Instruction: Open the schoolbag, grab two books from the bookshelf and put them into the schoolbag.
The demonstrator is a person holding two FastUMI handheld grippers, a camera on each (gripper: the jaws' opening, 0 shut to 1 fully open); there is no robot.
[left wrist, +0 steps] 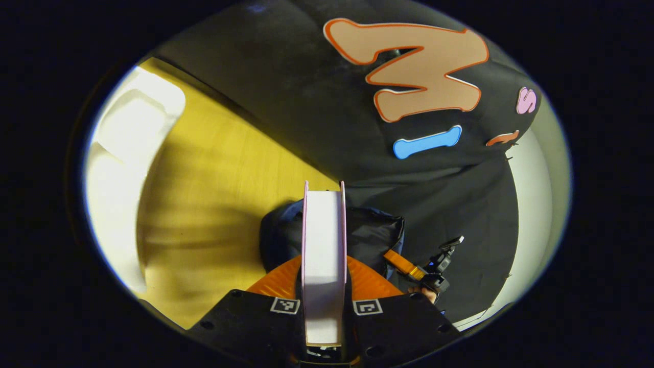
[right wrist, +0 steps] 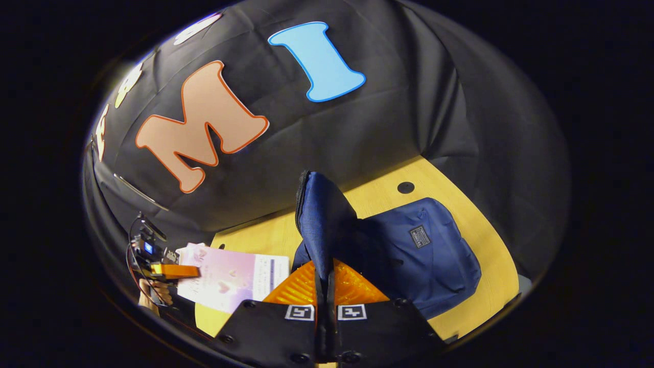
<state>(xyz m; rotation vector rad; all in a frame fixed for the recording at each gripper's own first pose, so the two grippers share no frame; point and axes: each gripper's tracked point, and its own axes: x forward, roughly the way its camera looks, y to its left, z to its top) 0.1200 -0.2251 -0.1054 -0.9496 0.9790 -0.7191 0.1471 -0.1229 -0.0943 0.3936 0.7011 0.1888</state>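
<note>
Schoolbag (right wrist: 419, 250), dark navy fabric w/ a small dark label patch on its front, lies flat on the yellow wooden tabletop (right wrist: 475, 214). Its opened flap (right wrist: 322, 220), zip teeth running along the edge, is pulled up and stands nearly upright. Right gripper (right wrist: 325, 278) has both fingers pressed together on the lower part of that flap, so the jaws are clamped on the fabric w/ no gap visible.

Left gripper (left wrist: 323, 286) grips a book w/ a pale pink cover and white page block (left wrist: 323, 255); in the left gripper view the book is seen edge-on, pages facing the camera, covers at either side, both fingers tight against the covers. Just beyond the book sits the dark bag, partly hidden behind it.

In the right gripper view the same book (right wrist: 230, 278) shows its cover: pale pink w/ small hearts and a white panel at one side. It hangs over the table edge, just beside the bag's open side, held by the left gripper (right wrist: 173, 271), w/ a person's hand (right wrist: 153, 296) below it.

Farther out in the left gripper view: right gripper (left wrist: 409, 266) near the bag, a white moulded object (left wrist: 133, 117) at the table's far side, too blurred to identify. Black cloth wall (right wrist: 409, 102) backs the table.
</note>
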